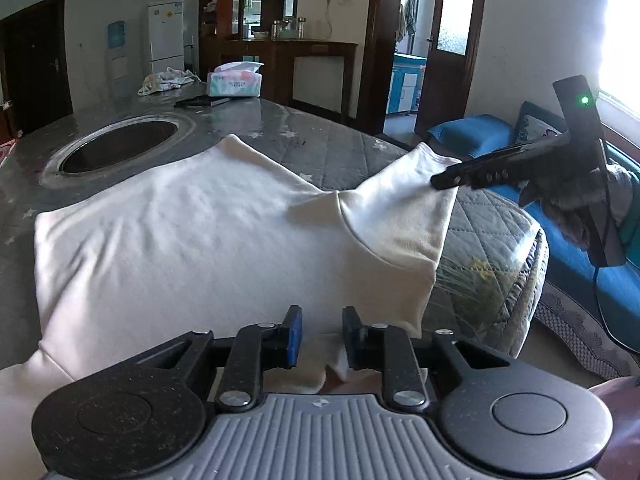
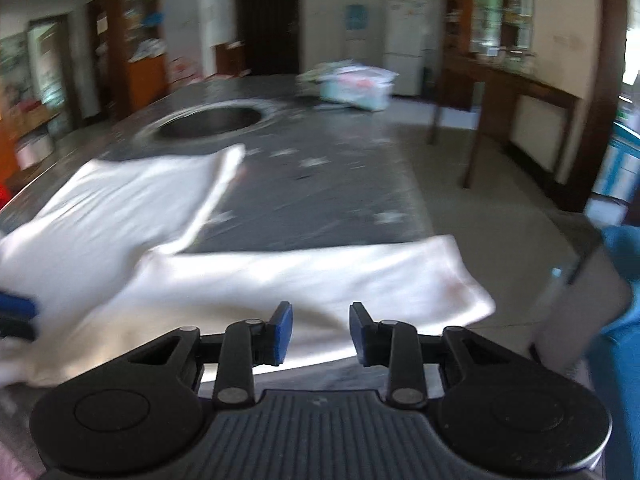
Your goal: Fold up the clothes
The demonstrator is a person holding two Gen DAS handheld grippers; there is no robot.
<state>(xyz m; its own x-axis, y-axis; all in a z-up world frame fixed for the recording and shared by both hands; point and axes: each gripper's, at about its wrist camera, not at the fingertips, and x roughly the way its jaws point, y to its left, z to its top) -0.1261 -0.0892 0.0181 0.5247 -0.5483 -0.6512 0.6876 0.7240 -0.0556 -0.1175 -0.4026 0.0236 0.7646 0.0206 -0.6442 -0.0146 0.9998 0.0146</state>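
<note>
The white, soft knit garment (image 1: pixel 192 232) lies spread flat on the grey quilted desk cover with star print (image 1: pixel 320 148). Its body is smoothed toward the round dark opening in the desk (image 1: pixel 120 144), and one sleeve (image 1: pixel 404 216) reaches out to the desk's rounded edge. This layout exposes the sleeves and hems, presumably so that each can be picked up and folded inward.

The left hand-held gripper (image 1: pixel 322 340) hovers low over the garment's near edge. Its blue pads (image 1: pixel 294 336) stand apart with white cloth showing in the gap, and they do not press on it. The position suits a grasp of the near hem.

The right hand-held gripper (image 2: pixel 320 332) is likewise spread, with nothing pinched. In the left wrist view its black fingers (image 1: pixel 472 174) point at the sleeve's end, seemingly aligned for a pick-up there. The right wrist view is motion-blurred.

At the far end of the desk stand a rectangular tissue box with white tissue protruding (image 1: pixel 235 80) and a crumpled patterned cloth (image 1: pixel 168 80), both well clear of the work area. Print on the box and on the white refrigerator (image 1: pixel 166 36) is too small to read. No other legible writing is visible.
</note>
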